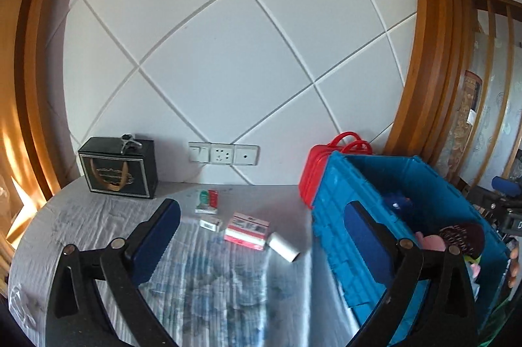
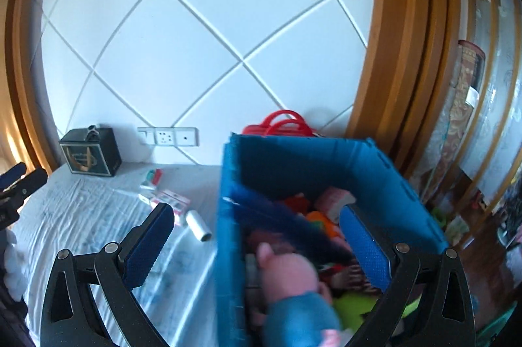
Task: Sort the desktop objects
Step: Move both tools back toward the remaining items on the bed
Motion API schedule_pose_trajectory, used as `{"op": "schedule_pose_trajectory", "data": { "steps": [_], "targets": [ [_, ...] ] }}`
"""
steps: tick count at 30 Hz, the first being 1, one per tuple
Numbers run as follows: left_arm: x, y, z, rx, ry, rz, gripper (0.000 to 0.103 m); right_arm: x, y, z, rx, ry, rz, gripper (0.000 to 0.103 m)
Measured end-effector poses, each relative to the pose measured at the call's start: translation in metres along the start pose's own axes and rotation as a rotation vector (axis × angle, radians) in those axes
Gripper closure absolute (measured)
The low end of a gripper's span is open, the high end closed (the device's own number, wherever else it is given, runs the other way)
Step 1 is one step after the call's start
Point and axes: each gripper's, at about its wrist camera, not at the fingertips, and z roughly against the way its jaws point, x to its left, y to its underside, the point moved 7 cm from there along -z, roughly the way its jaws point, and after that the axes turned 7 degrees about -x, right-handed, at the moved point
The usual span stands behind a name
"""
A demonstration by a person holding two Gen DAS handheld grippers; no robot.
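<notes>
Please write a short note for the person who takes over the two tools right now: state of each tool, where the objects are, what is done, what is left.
Left tool: open, nothing between its jaws, over the table.
Right tool: open, empty, above the blue crate.
Done: toys already lie in the crate, a pink pig plush on top.
Left on the table: white roll, pink-and-white box, small white box, green-and-red box. The black box and the red case stand near the wall.
</notes>
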Motion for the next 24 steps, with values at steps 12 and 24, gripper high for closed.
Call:
{"op": "schedule_pose_trajectory", "data": {
  "steps": [12, 24],
  "targets": [
    [0.1, 0.034, -0.045, 0.126, -0.027, 0.036, 0.001, 0.091, -0.058, 0.01, -0.037, 0.121, 0.169, 0.0],
    [0.115, 0.025, -0.081, 0.138, -0.022, 0.008, 0.001, 0.139, -0.073, -0.036, -0.005, 0.061, 0.102, 0.0]
  ]
}}
